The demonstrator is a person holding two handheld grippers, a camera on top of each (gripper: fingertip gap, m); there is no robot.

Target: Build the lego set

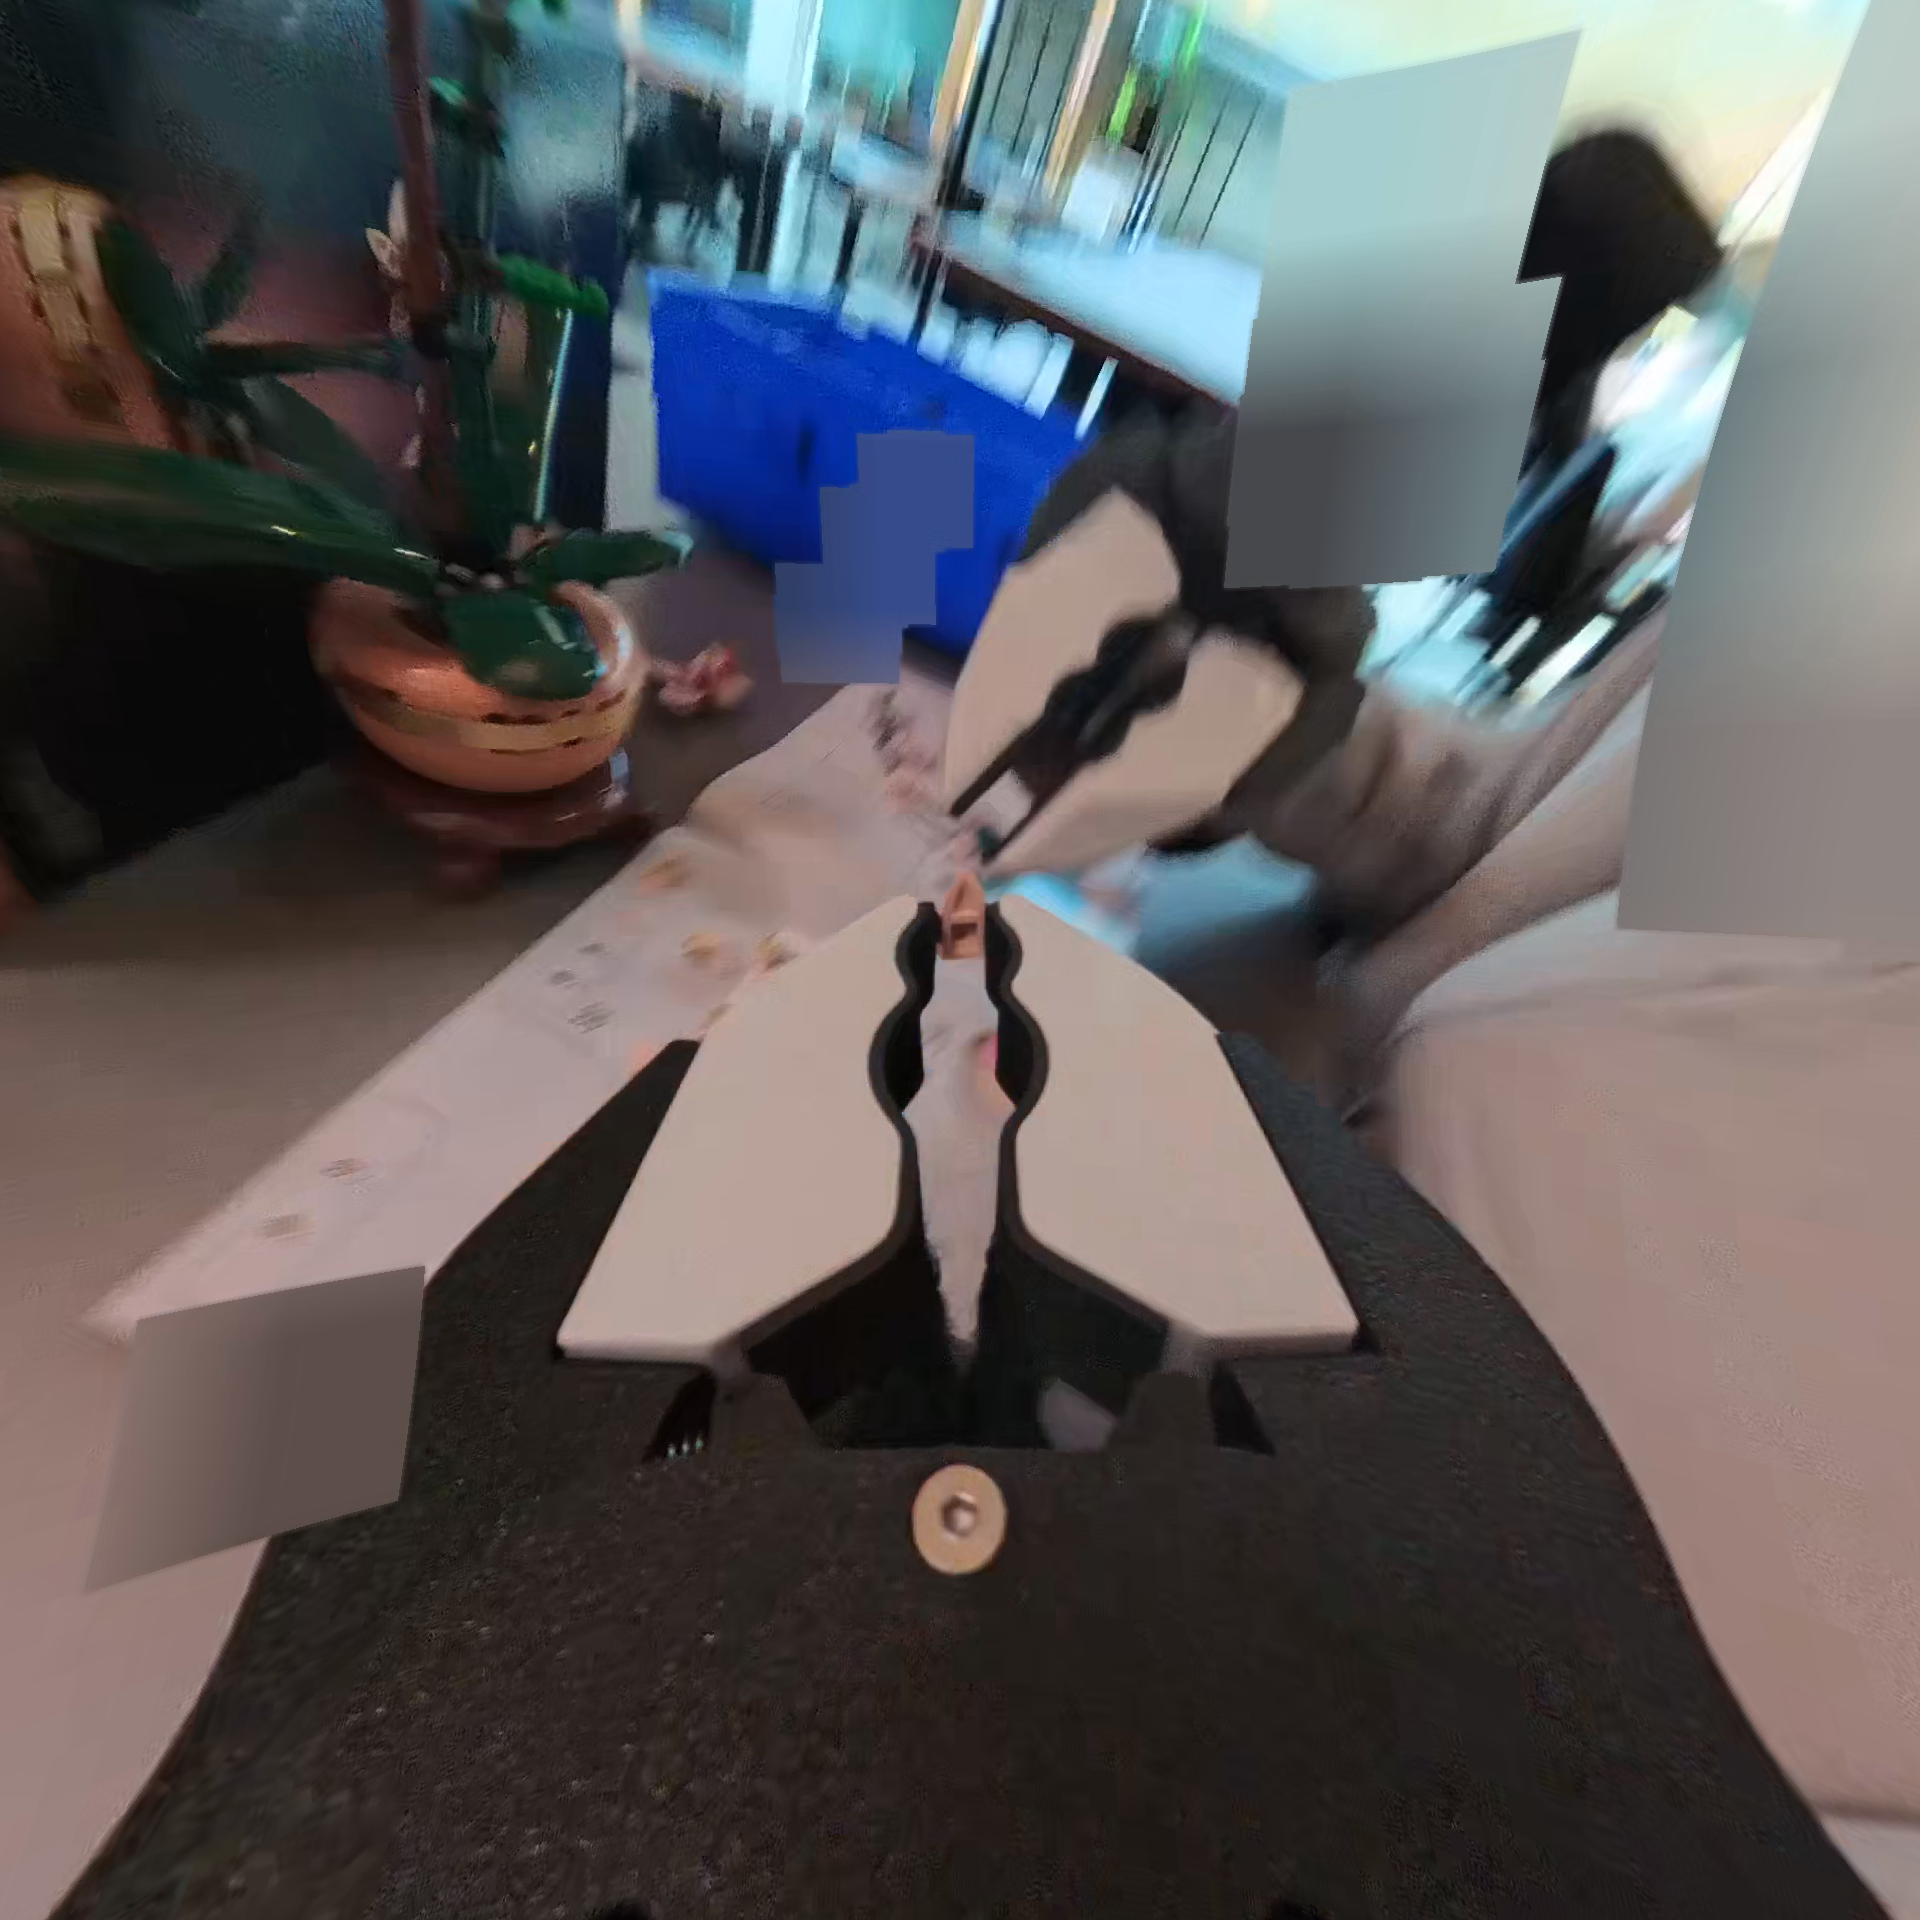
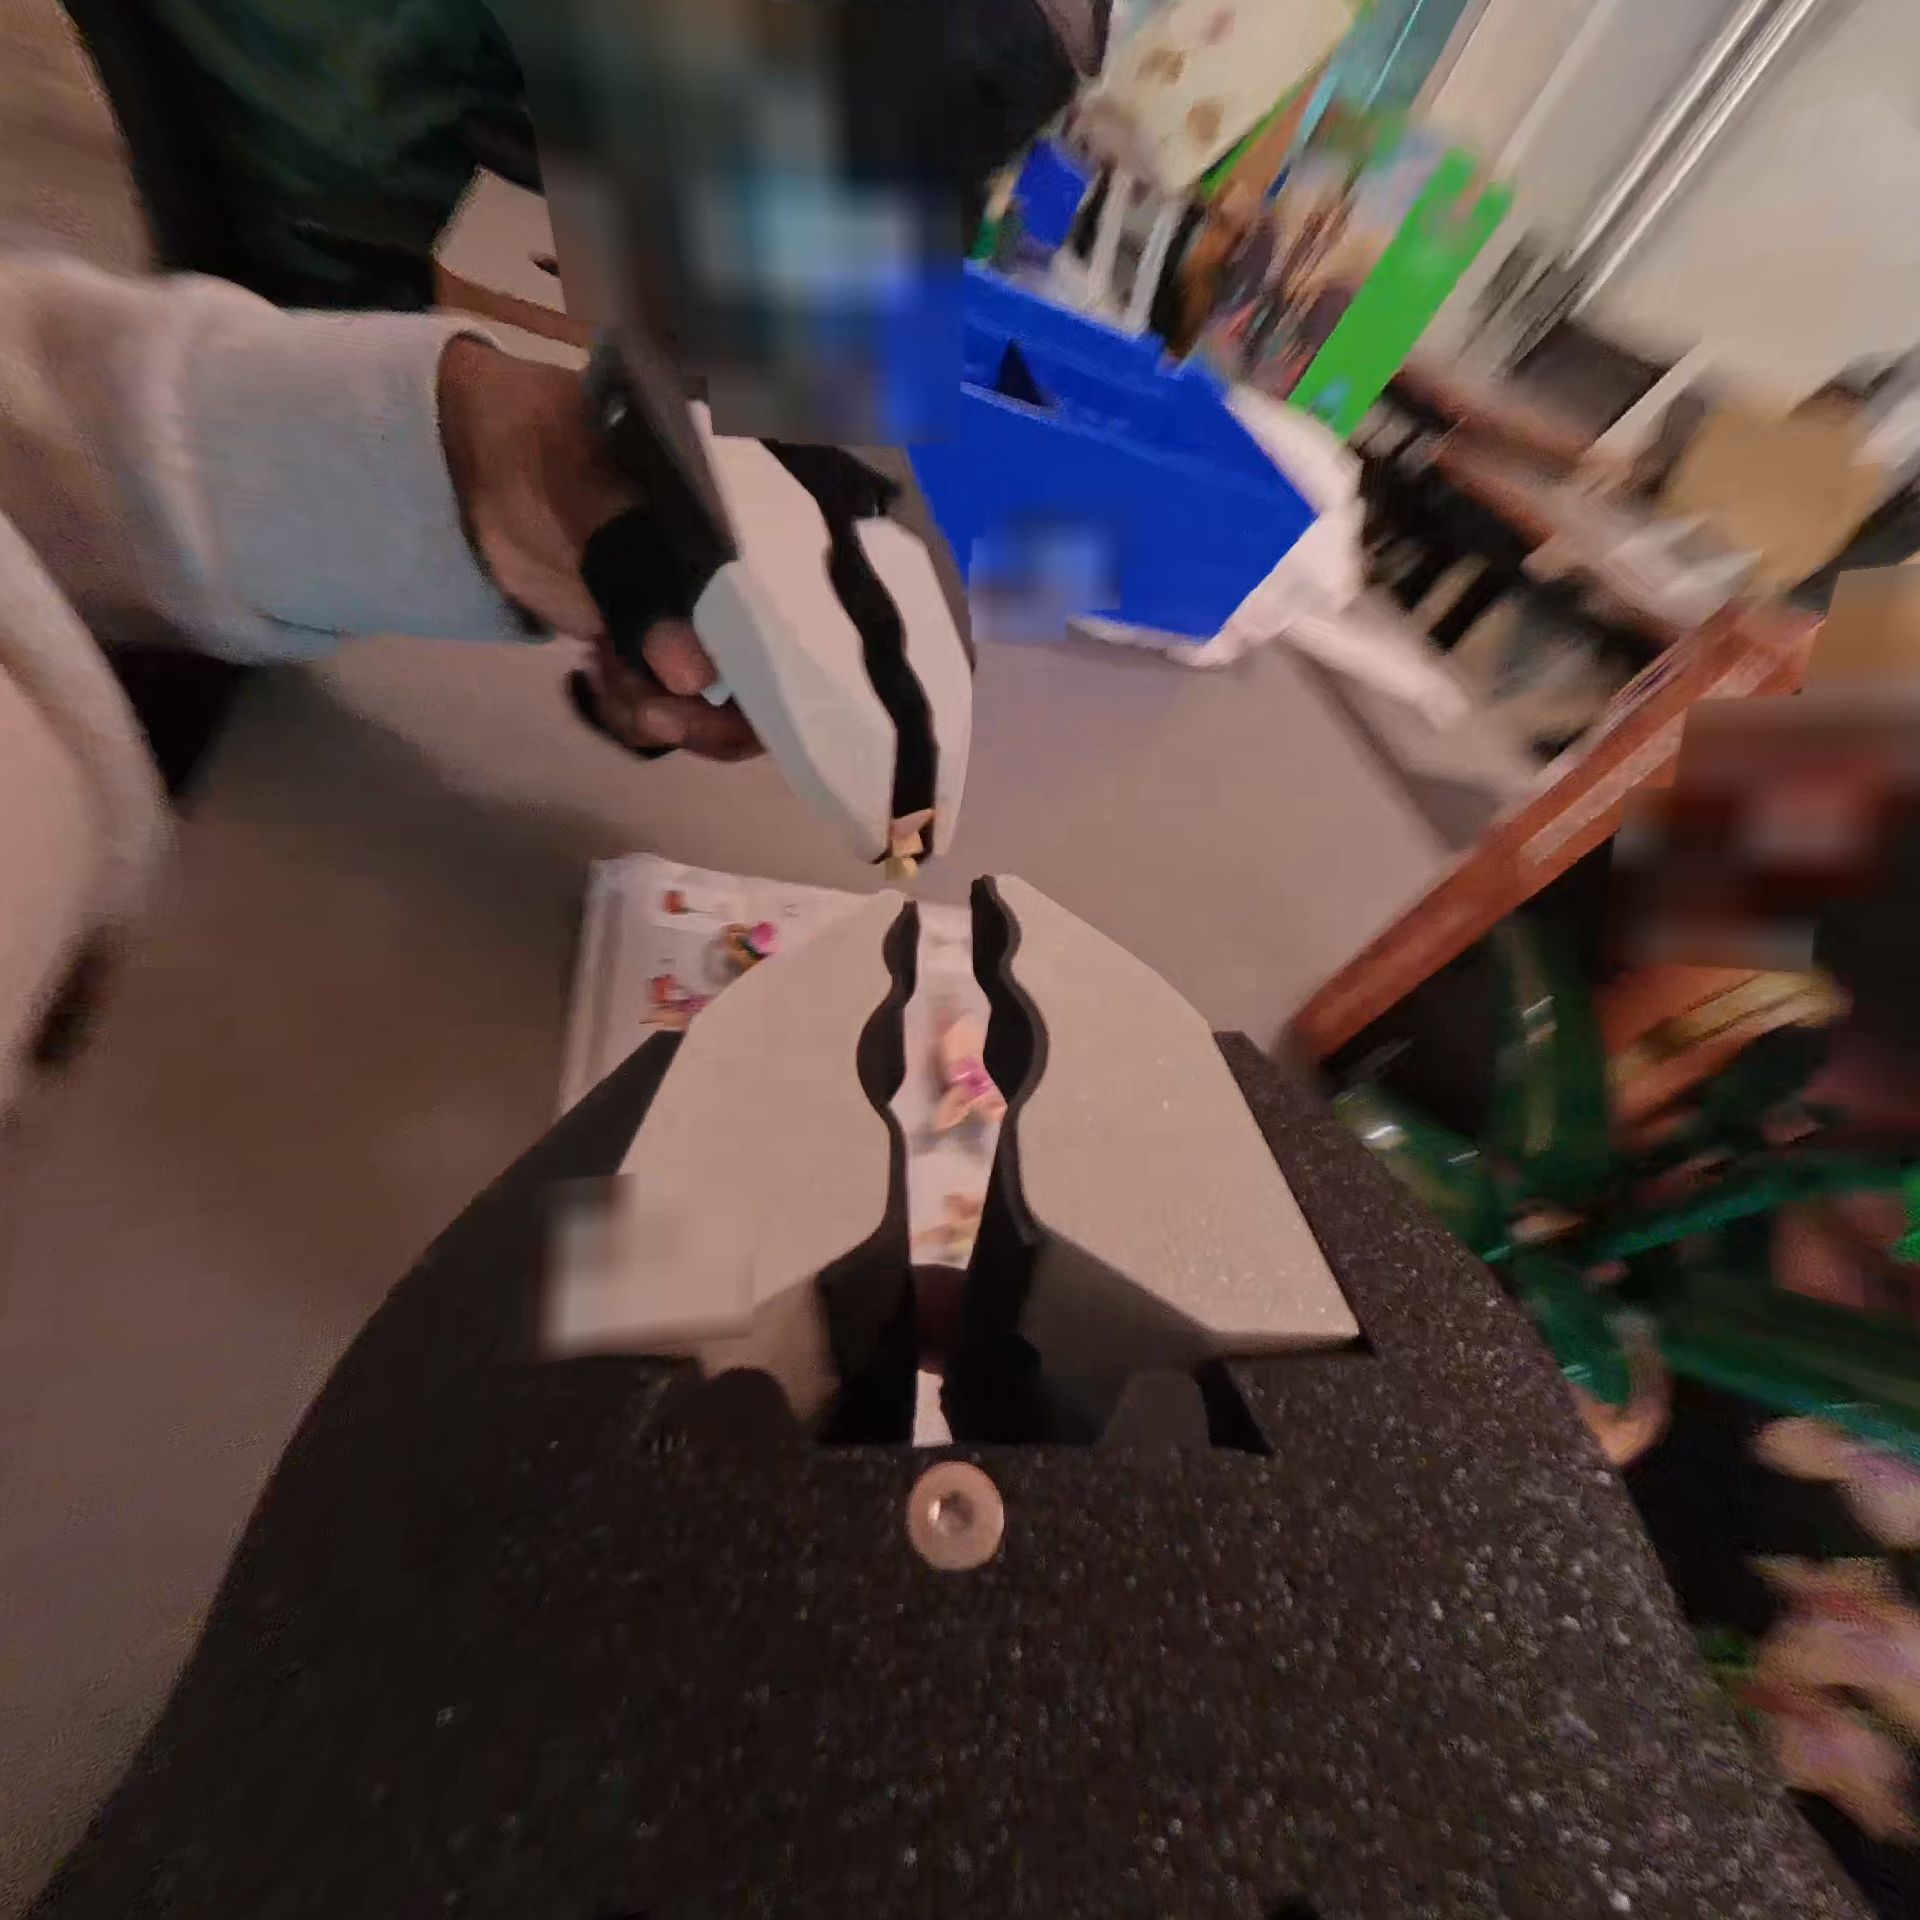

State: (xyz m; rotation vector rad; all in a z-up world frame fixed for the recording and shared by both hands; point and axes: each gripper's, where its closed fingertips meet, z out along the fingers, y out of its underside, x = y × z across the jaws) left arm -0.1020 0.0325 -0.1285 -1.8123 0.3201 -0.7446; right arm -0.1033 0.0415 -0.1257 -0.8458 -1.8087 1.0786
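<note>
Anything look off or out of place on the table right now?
Nothing stands out. The left tongs pinch a small tan piece above the instruction sheet; the right tongs are open, empty. The brick-built plant stands upright.

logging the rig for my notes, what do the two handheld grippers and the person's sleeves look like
Both the left gripper and right gripper have pale grey wedge-shaped fingers with wavy black inner pads, on a rough black speckled body with one silver screw. The person wears a cream ribbed knit sleeve.
</note>
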